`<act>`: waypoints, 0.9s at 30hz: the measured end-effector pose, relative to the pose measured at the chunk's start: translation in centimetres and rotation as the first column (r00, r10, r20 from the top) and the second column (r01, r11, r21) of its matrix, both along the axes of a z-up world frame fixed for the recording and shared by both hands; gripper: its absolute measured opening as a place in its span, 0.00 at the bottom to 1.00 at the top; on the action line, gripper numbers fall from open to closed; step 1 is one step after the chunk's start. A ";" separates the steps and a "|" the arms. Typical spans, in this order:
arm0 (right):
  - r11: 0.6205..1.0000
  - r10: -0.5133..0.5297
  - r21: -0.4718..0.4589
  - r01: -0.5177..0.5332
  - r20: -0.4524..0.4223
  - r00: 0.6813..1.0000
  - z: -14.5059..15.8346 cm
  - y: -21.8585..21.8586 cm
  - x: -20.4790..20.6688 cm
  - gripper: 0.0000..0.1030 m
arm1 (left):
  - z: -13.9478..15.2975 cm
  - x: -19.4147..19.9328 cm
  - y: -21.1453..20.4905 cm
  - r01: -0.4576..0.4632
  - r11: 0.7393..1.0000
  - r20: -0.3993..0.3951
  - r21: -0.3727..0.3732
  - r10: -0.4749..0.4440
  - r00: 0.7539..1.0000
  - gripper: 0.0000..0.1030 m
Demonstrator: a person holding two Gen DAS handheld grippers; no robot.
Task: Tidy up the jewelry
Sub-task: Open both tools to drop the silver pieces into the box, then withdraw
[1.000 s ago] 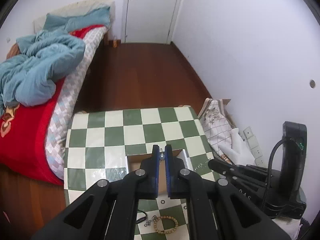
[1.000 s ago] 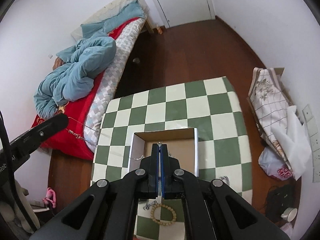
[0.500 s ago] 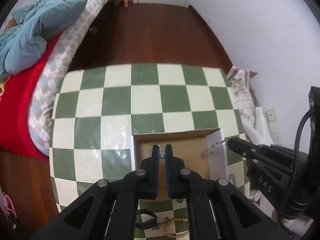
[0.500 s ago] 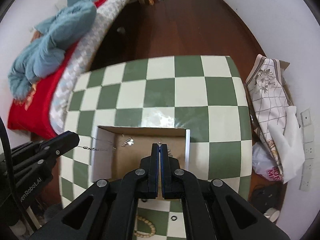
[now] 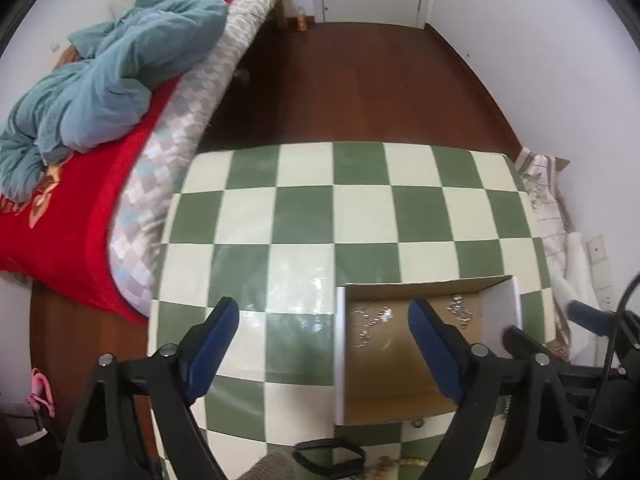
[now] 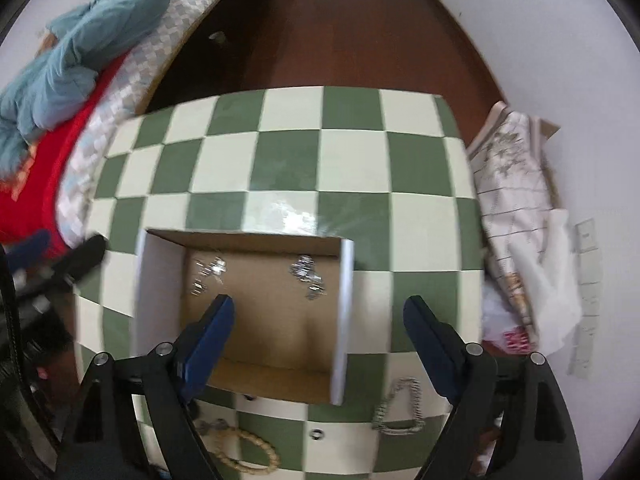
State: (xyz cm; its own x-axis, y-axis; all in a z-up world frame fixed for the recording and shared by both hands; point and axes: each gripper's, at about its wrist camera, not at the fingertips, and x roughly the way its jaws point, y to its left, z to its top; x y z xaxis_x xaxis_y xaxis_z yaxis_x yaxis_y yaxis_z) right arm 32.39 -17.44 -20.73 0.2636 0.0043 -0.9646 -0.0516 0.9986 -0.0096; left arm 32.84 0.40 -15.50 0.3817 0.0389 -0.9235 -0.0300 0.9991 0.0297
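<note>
An open cardboard box (image 6: 346, 320) (image 5: 340, 344) stands on the green and white checked table (image 6: 288, 148) (image 5: 304, 216). A thin silver chain lies loose on the box floor, bunched in one heap on the left (image 6: 210, 272) and another on the right (image 6: 308, 274); the left wrist view shows it too (image 5: 460, 312). My right gripper (image 6: 320, 304) hangs over the box, its jaws opening wide with nothing pressed between them. My left gripper (image 5: 322, 306) straddles the box's left wall, its jaws also opening and holding nothing.
On the table in front of the box lie a wooden bead bracelet (image 6: 248, 456), a silver link bracelet (image 6: 400, 408), a small ring (image 6: 318, 434) and a black band (image 5: 328, 454). A bed with a blue quilt (image 5: 100, 92) is at the left. Bags (image 6: 516, 208) lean against the right wall.
Both grippers were shut on the ends of the silver chain stretched between them over the box. Now both stand open and the chain lies on the box floor.
</note>
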 end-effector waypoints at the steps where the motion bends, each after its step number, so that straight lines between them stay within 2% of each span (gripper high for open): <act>1: 1.000 -0.001 -0.020 0.001 0.003 1.000 -0.1 0.0 -0.4 0.93 | -0.1 -0.2 0.2 -0.008 1.000 0.000 0.000 0.008 1.000 1.00; 3: 0.998 -0.002 -0.056 0.003 0.007 1.000 -0.4 0.0 -1.2 1.00 | -0.4 -0.9 0.6 -0.023 1.000 0.027 0.018 0.022 0.999 1.00; 7: 0.998 -0.019 -0.062 0.020 0.014 1.000 -1.4 -0.2 -3.1 1.00 | -0.8 -2.8 0.7 -0.035 0.998 0.074 0.044 0.032 0.997 1.00; 13: 0.998 -0.049 -0.046 0.051 0.037 0.998 -2.1 -0.2 -5.4 1.00 | -1.4 -5.3 0.9 -0.057 0.996 0.095 0.063 0.051 0.994 1.00; 19: 0.997 -0.067 -0.038 0.070 0.086 0.994 -1.1 -0.3 -7.1 1.00 | -0.8 -7.1 0.8 -0.065 0.996 0.118 0.063 0.058 0.991 1.00; 27: 0.996 -0.067 -0.041 0.076 0.191 0.979 2.1 -0.2 -10.4 1.00 | 1.3 -10.8 0.5 -0.065 0.995 0.191 0.079 0.048 0.980 1.00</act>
State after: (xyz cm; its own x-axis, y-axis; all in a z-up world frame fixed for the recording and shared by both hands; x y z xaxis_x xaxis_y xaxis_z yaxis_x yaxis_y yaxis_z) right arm 22.01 -17.60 -18.63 0.4391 -0.0659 -0.8960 0.0275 0.9978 -0.0599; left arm 22.01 0.90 -14.15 0.5435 0.1399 -0.8277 -0.0994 0.9898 0.1021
